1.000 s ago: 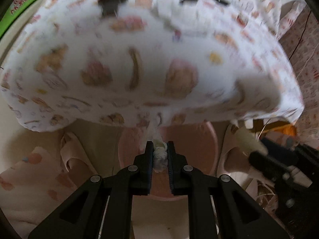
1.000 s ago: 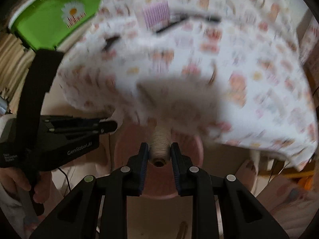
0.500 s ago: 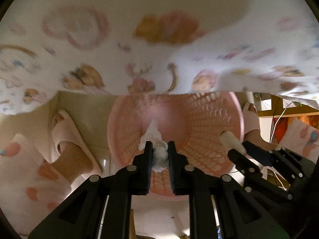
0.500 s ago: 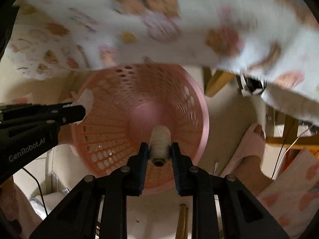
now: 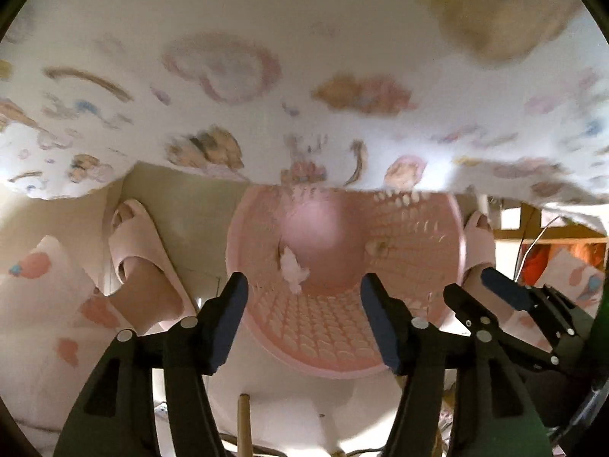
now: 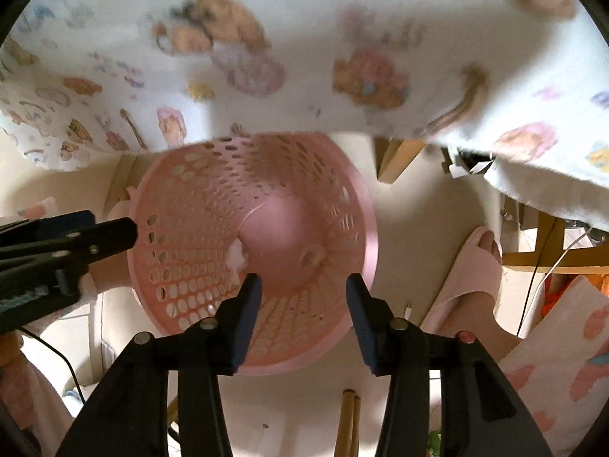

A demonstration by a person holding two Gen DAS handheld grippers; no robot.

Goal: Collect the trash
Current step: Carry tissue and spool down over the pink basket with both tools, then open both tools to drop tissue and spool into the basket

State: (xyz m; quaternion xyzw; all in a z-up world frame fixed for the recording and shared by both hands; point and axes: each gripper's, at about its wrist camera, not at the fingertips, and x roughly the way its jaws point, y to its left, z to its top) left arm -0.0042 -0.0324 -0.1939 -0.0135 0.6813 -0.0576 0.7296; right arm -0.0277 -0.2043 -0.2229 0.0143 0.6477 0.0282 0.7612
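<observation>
Perforated round pink plastic basket (image 5: 335,346) holds crumpled white tissue (image 5: 293,270).

Left tool (image 5: 304,289) and right tool (image 6: 302,289): black angular arms, dark blue finger pads, silver pivot screws. Person wears pink slippers (image 5: 133,243) and pink-spotted trousers (image 5: 49,312).

We note a pink perforated basket (image 6: 213,205) and pale pink slippers (image 5: 133,243). The cloth (image 5: 304,57) is white with cartoon prints; the grippers' arms are black.
</observation>
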